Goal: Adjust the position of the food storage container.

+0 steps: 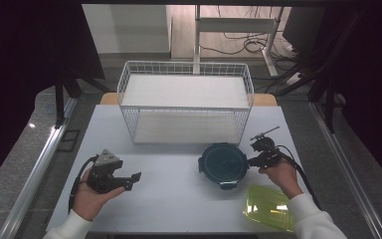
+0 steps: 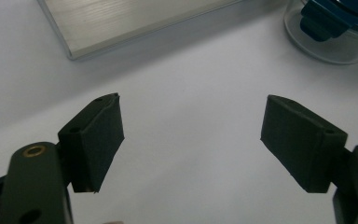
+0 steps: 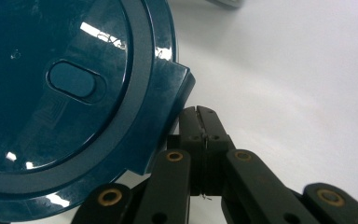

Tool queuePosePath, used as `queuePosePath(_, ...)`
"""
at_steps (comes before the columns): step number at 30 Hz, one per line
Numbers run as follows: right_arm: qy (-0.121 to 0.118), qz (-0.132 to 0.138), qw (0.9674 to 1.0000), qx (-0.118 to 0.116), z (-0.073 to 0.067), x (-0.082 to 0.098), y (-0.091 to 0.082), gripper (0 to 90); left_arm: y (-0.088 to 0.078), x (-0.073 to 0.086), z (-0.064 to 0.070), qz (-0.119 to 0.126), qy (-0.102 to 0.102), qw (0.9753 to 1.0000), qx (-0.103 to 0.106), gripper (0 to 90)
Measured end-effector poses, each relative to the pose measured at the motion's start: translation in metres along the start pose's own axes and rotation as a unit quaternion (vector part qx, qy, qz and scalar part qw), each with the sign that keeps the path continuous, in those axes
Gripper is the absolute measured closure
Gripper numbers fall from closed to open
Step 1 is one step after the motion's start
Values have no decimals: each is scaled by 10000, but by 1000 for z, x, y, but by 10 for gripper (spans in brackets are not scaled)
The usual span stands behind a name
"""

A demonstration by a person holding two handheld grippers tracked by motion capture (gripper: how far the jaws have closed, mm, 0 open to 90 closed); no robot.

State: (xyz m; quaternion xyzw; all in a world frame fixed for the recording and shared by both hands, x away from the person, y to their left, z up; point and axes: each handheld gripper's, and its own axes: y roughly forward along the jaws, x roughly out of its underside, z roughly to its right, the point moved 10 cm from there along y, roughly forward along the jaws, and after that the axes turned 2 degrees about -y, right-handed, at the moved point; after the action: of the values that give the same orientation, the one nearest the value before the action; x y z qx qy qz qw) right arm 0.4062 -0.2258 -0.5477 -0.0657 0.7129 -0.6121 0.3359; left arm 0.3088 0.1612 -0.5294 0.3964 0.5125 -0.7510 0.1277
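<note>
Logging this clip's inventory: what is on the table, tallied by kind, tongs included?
Wire shelf rack: 1
Round container with dark teal lid: 1
Yellow-green lid: 1
Tongs: 2, the left tongs open, the right tongs shut beside the container
Total: 5

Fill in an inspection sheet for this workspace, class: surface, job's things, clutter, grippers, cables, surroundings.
Surface: white table, mostly bare.
Job's things: round container with dark blue lid, closed, in front of the wire rack.
Clutter: yellow-green lid at the near right edge.
Grippers: left gripper open, holding nothing; right gripper shut, beside the container's latch tab.
Cables: one trails from each gripper.
Surroundings: grey floor, desk legs and wires behind.
</note>
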Motion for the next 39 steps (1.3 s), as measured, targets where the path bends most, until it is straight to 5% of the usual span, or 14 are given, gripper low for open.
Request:
queuePosePath(24,-390,11,9984,-421,-35,-11,6,892,4,0,3,-42,19,10000,29,207)
queuePosePath(39,-414,66,9964,-734,-45,-15,9,891,6,0,5,-59,10,10000,50,203)
